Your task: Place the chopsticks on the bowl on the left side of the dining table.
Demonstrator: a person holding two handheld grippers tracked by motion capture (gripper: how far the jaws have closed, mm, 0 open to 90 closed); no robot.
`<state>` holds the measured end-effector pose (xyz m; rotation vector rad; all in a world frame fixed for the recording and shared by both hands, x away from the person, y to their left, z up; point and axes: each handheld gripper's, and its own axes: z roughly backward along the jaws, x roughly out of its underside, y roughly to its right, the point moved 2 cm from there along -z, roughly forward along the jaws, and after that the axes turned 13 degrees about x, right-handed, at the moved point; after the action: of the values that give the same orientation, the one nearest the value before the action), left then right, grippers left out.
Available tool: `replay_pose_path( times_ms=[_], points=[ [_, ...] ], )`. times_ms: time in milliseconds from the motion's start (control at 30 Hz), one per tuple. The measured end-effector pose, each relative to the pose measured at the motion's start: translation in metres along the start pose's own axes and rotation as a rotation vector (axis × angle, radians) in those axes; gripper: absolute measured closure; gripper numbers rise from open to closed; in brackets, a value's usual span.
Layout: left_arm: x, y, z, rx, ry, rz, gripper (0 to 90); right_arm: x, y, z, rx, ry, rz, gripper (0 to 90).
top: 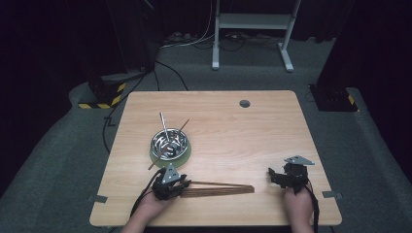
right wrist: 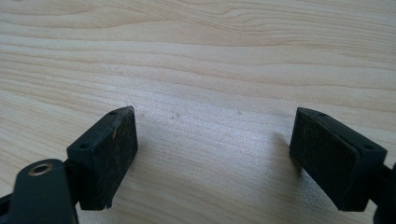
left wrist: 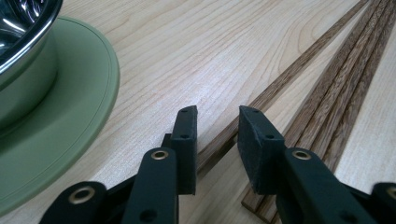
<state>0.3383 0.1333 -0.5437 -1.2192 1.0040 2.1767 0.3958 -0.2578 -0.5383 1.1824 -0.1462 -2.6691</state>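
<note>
Reaching in, left hand: the left hand (top: 154, 200) comes up from the table's near edge and holds the left gripper (top: 180, 185) low, pointing right along the wood.
Left jaws: parted by a narrow gap, straddling one chopstick (left wrist: 275, 88) (not clamped on it) that lies slightly apart from the bundle.
Chopsticks: the brown chopsticks (top: 221, 189) lie flat near the front edge, running rightward from the left gripper.
Bowl: the steel bowl (top: 169, 142) sits on a green saucer (left wrist: 70, 126) just behind the left gripper, with sticks leaning inside.
Right hand: the right hand (top: 297, 204) holds the right gripper (top: 273, 174) near the front right, well apart from the chopsticks.
Right jaws: spread wide over the bare table (right wrist: 210, 70).
</note>
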Motion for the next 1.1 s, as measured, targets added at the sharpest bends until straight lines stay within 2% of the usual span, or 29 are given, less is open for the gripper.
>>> replay_pose_path(
  times_ms=[200,233,433,533,567,633,700,733,767,833,933,1000,1033,1100],
  points=[
    [0.001,0.001,0.003,0.003,-0.016,-0.029,74.9,0.0,0.0,0.0,-0.002,-0.001,0.003,14.7],
    [0.001,0.002,0.002,0.005,-0.001,-0.013,74.9,0.0,0.0,0.0,-0.002,-0.001,0.003,14.7],
    [0.002,-0.003,0.01,0.001,-0.009,-0.026,79.3,0.0,0.0,0.0,-0.002,0.002,0.01,14.7],
    [0.002,-0.004,0.014,-0.012,-0.002,-0.019,80.4,0.0,0.001,0.0,-0.002,0.002,0.01,14.8],
    [0.002,-0.006,0.017,-0.017,-0.006,-0.027,81.0,0.0,0.001,0.0,-0.001,0.003,0.011,14.7],
    [0.002,-0.006,0.017,-0.017,-0.006,-0.027,79.7,0.0,0.0,0.0,-0.002,0.003,0.01,14.7],
    [0.001,-0.006,0.015,-0.024,0.008,-0.02,73.3,0.0,0.0,0.0,-0.002,0.002,0.01,14.7],
    [0.0,-0.005,0.012,-0.029,0.017,-0.01,73.3,0.0,0.0,0.0,-0.002,0.004,0.009,14.7],
    [0.001,-0.005,0.01,-0.035,0.011,-0.01,67.5,0.0,0.001,0.0,-0.001,0.004,0.01,14.7],
    [0.001,-0.005,0.006,-0.035,0.014,-0.011,66.3,0.0,0.0,0.0,-0.002,0.001,0.004,14.7],
    [0.001,-0.005,0.006,-0.016,0.016,0.012,72.7,0.0,0.0,0.0,-0.003,-0.002,-0.001,14.7],
    [0.002,-0.003,0.006,-0.008,0.006,-0.008,80.5,0.0,0.0,0.0,-0.002,-0.001,0.0,14.7],
    [0.003,-0.001,0.005,-0.016,0.007,-0.031,81.0,0.0,0.0,0.0,-0.003,0.0,0.003,14.7],
    [0.003,0.0,0.005,-0.017,0.0,-0.04,83.0,0.0,0.0,0.0,-0.003,-0.002,0.0,14.7]
  ],
)
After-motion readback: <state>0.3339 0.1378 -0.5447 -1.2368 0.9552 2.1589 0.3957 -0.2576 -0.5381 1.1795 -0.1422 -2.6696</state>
